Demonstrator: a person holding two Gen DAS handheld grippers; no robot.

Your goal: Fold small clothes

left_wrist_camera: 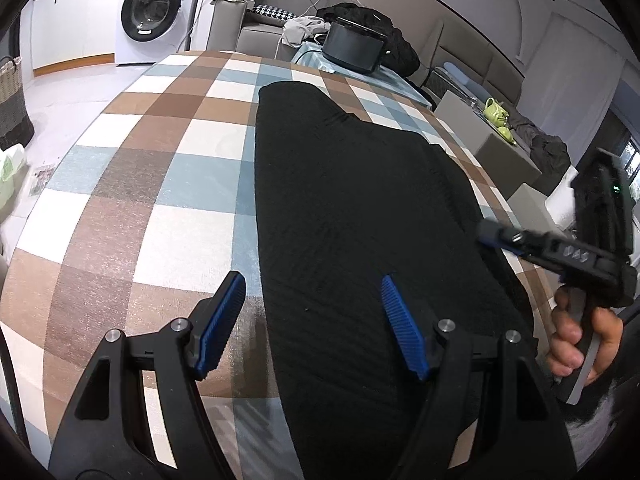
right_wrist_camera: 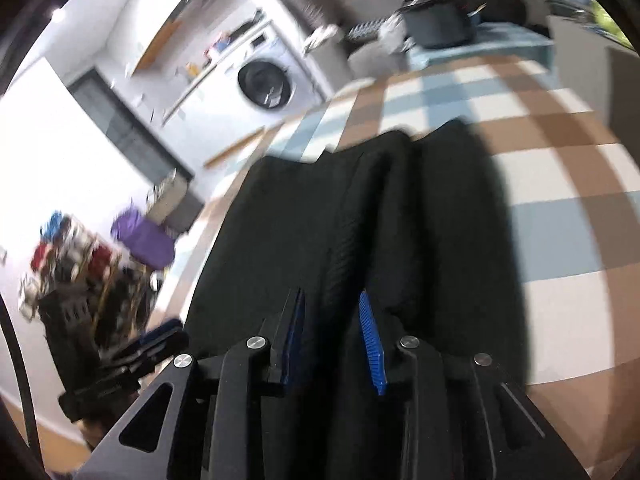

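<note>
Here's the black garment point(left_wrist_camera: 360, 216), stretched long across the checked surface point(left_wrist_camera: 168, 168), one narrow end pointing away toward the far edge. It lies mostly flat, with a ridge running along its right side in the left wrist view.

Left gripper point(left_wrist_camera: 312, 312) hangs low over the near end, jaws spread wide. One blue pad point(left_wrist_camera: 222, 324) sits over bare checked cloth just beside the garment's left edge, the other pad point(left_wrist_camera: 402, 326) over the black fabric. Nothing pinched between them; the garment's edge runs through the gap.

Over on the right side, the right gripper point(right_wrist_camera: 332, 336) is above the garment's near end. Its jaws are narrow but parted, a slim gap showing between the blue pads, with black fabric point(right_wrist_camera: 360, 220) seen beyond the gap. That view is smeared with blur, so I cannot tell whether the tips touch the cloth; the pads do not look to be pressing on anything. From the left wrist view, the same tool point(left_wrist_camera: 560, 248) shows at the right edge, gripped by a hand point(left_wrist_camera: 580, 344), its tip close to the garment's right border.

In the right wrist view a fold line runs lengthwise down the garment, two dark lobes side by side at the far end.

Background: a washing machine point(left_wrist_camera: 154, 12), a dark pot point(left_wrist_camera: 354, 46) beyond the surface, a basket point(left_wrist_camera: 10, 96) on the floor at left.
</note>
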